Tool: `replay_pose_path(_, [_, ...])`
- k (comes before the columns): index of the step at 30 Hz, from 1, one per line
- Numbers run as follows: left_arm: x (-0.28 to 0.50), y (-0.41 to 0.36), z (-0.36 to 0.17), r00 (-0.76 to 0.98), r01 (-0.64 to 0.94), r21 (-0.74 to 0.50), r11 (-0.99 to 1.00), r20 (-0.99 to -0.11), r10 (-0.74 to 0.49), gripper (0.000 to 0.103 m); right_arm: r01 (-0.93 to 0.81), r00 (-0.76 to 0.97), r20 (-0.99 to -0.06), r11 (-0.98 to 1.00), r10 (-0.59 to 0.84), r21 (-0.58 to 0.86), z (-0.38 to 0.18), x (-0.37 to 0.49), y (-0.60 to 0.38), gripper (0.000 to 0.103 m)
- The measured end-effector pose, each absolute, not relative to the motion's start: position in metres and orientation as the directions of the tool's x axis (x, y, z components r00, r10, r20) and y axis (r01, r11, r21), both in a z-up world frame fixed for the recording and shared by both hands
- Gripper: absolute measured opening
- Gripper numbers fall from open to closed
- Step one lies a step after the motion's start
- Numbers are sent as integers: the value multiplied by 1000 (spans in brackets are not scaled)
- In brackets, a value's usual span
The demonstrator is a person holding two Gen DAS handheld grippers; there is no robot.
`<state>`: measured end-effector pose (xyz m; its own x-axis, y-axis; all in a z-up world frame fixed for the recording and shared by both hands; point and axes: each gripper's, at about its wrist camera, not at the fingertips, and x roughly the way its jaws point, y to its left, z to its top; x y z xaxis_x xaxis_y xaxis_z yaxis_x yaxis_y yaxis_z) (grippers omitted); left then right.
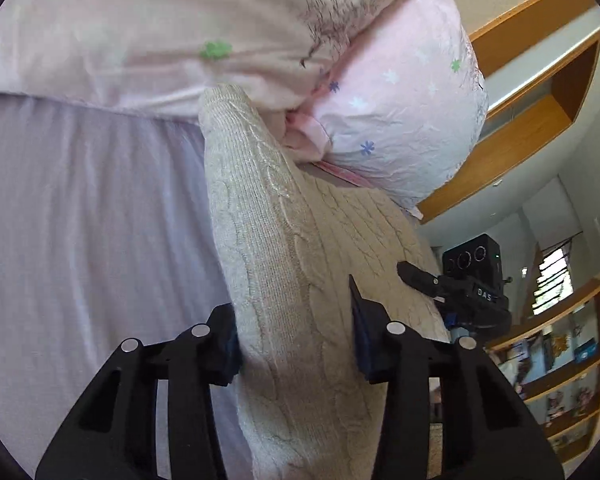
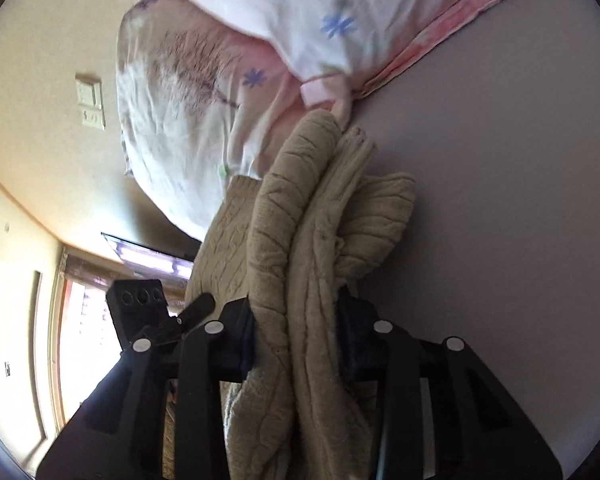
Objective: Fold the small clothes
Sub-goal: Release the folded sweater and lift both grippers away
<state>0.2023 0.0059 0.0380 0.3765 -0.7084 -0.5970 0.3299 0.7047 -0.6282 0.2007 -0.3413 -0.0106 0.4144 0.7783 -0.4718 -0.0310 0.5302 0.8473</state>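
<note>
Both claws, left (image 1: pixel 296 340) & right (image 2: pixel 296 336), clenched on sweater (image 1: pixel 300 248), its long axis running fwd from each toward pillows (image 1: pixel 400 120) on bed (image 1: pixel 80 220).

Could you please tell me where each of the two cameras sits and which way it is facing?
Left wrist: on the left gripper, looking along its fingers at the cream sweater, lilac sheet and pink pillows; the right gripper shows beyond.
Right wrist: on the right gripper, facing the bunched sweater and pillows; the left gripper shows.
Shared: sweater, pillows, sheet.
</note>
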Motion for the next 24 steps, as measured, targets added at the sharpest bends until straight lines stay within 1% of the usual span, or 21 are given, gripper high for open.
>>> replay_pose_path(1, [203,16,42,404,327,-590,738,-619,-674,49,-46,416,-534,604,736,796,-7,204,-325,38])
replay_pose_path(2, [202,24,43,431,318,-550,772,-642,-634,51,-49,434,-614,697,659,715,-2,206,-313,47])
replay_pose_path(3, [198,34,43,456,300,-512,805,-664,-593,52,-43,471,-671,775,572,630,6,205,-306,51])
replay_pose_path(4, [192,41,44,470,286,-494,821,-674,-570,52,-32,528,-687,820,499,571,17,198,-305,60])
replay_pose_path(5, [185,48,45,494,277,-478,834,-673,-550,52,-26,588,-665,833,460,553,30,186,-307,61])
replay_pose_path(6, [175,52,49,523,282,-454,845,-665,-533,56,-43,630,-621,819,467,573,41,174,-310,61])
replay_pose_path(7, [166,55,52,549,290,-426,857,-659,-514,67,-73,642,-576,789,505,610,48,163,-312,61])
replay_pose_path(8, [155,57,55,574,290,-403,868,-653,-494,72,-94,633,-557,768,538,634,52,155,-310,60])
replay_pose_path(9, [145,59,57,591,291,-384,876,-648,-480,75,-103,615,-559,759,556,642,53,149,-308,59])
replay_pose_path(11, [125,57,58,593,307,-351,885,-657,-466,79,-118,571,-583,761,578,638,51,146,-294,54])
replay_pose_path(12, [116,53,57,595,305,-325,895,-669,-446,85,-116,545,-606,768,579,630,47,147,-288,49])
replay_pose_path(13, [107,50,55,600,303,-299,905,-678,-425,89,-118,524,-623,774,581,622,42,150,-281,18])
replay_pose_path(14, [100,45,53,603,303,-276,912,-685,-408,90,-99,525,-642,790,558,606,38,154,-278,7])
replay_pose_path(16, [90,37,45,610,297,-243,923,-696,-379,97,-12,581,-650,803,490,595,36,156,-287,7])
replay_pose_path(18, [83,30,38,603,296,-230,927,-708,-368,99,35,603,-650,800,461,600,34,151,-292,7])
replay_pose_path(19, [82,26,34,597,297,-219,929,-717,-360,101,30,604,-648,799,463,600,34,144,-291,7])
replay_pose_path(21, [84,17,24,582,284,-185,941,-747,-322,102,11,620,-641,812,453,584,41,128,-288,16])
replay_pose_path(22, [86,13,20,573,273,-160,949,-765,-293,102,10,634,-646,831,425,556,45,118,-289,36])
replay_pose_path(23, [88,9,16,568,263,-133,956,-780,-265,102,15,649,-652,850,392,526,49,110,-289,77])
replay_pose_path(24, [89,6,14,564,255,-107,961,-791,-238,102,6,669,-646,865,369,501,55,98,-288,93])
